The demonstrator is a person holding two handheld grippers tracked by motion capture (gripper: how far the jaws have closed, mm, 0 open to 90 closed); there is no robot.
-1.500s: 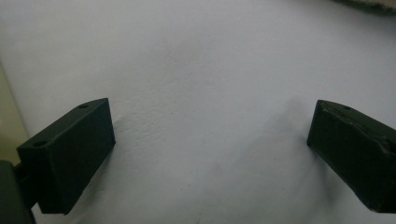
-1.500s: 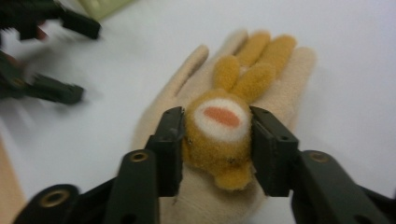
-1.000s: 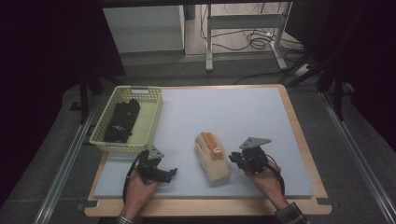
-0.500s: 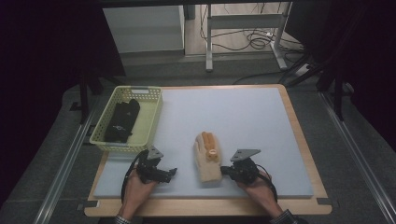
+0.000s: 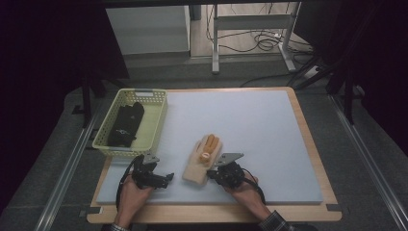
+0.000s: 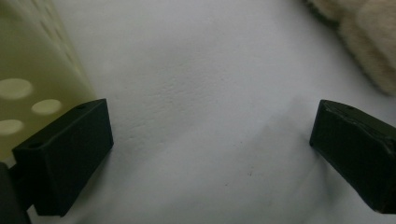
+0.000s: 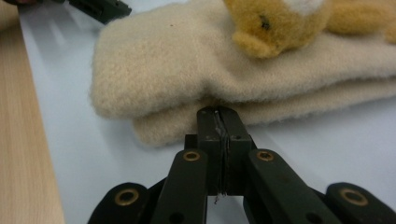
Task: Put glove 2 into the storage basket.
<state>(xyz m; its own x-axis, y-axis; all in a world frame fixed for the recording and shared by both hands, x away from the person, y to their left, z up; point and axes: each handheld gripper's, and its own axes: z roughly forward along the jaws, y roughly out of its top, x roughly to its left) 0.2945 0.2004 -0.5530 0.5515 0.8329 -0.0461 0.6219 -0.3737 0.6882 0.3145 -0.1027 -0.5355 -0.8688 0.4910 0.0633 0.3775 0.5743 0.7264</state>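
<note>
The right gripper point(image 7: 219, 126) has its jaws pressed flat together with nothing between them, their tips touching the edge of a cream fleece slipper pair point(image 7: 196, 79), two layers stacked, with a small orange plush figure point(image 7: 280, 23) on top. In the high view the right gripper point(image 5: 215, 173) sits at the near right corner of the slippers point(image 5: 199, 163), which lie on the pale blue mat point(image 5: 250, 125) near its front edge. The left gripper point(image 5: 163, 179) rests on the mat to their left, its jaws wide apart over bare mat. Beyond it stands a yellow perforated basket point(image 5: 156, 120) holding a black garment point(image 5: 126, 124).
</note>
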